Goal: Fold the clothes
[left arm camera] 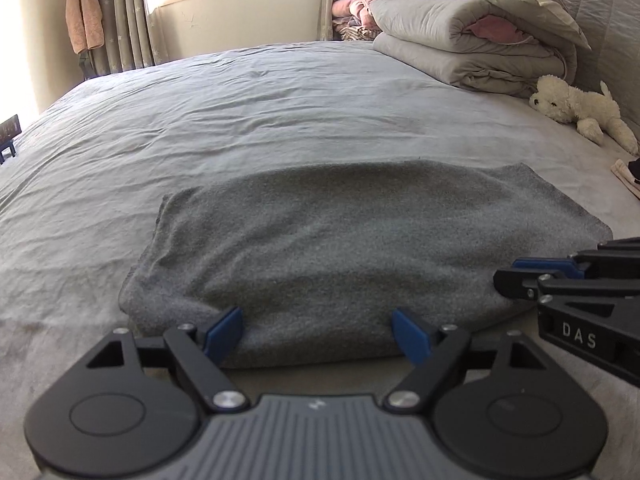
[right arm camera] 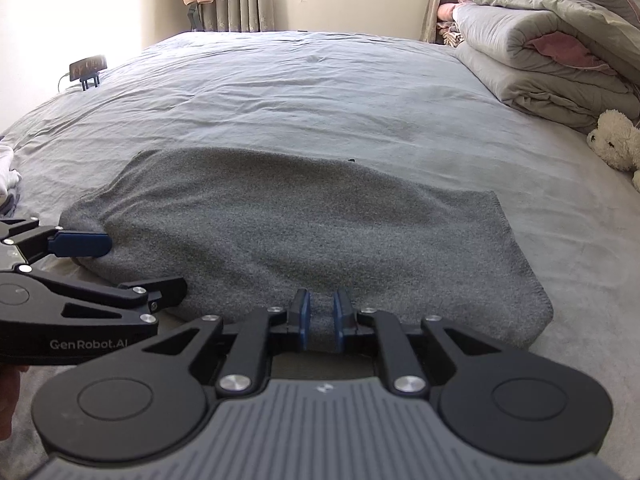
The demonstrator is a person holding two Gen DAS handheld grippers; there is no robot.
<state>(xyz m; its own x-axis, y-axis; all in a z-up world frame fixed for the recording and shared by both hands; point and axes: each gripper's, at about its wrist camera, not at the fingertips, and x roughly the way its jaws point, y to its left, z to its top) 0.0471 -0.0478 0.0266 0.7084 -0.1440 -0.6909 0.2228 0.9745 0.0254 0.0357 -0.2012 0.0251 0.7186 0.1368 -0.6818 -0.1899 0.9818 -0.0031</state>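
- grey fleecy folded cloth (left arm camera: 352, 240) lies flat on the bed's grey sheet (left arm camera: 240, 100)
- right gripper (right arm camera: 320, 322) pinching its near edge, left gripper (left arm camera: 318, 330) spread wide around it
- i'd close left before lifting, then raise both evenly

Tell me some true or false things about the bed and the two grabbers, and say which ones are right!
1. The right gripper is pinching the near edge of the grey cloth. True.
2. The left gripper is squeezed shut on the cloth. False: its jaws stand wide open at the cloth's near edge.
3. A white stuffed toy dog lies on the bed near the folded quilts. True.
4. The grey cloth hangs off the side of the bed. False: it lies flat on the bed sheet.
5. A pinkish towel hangs by the curtain. True.
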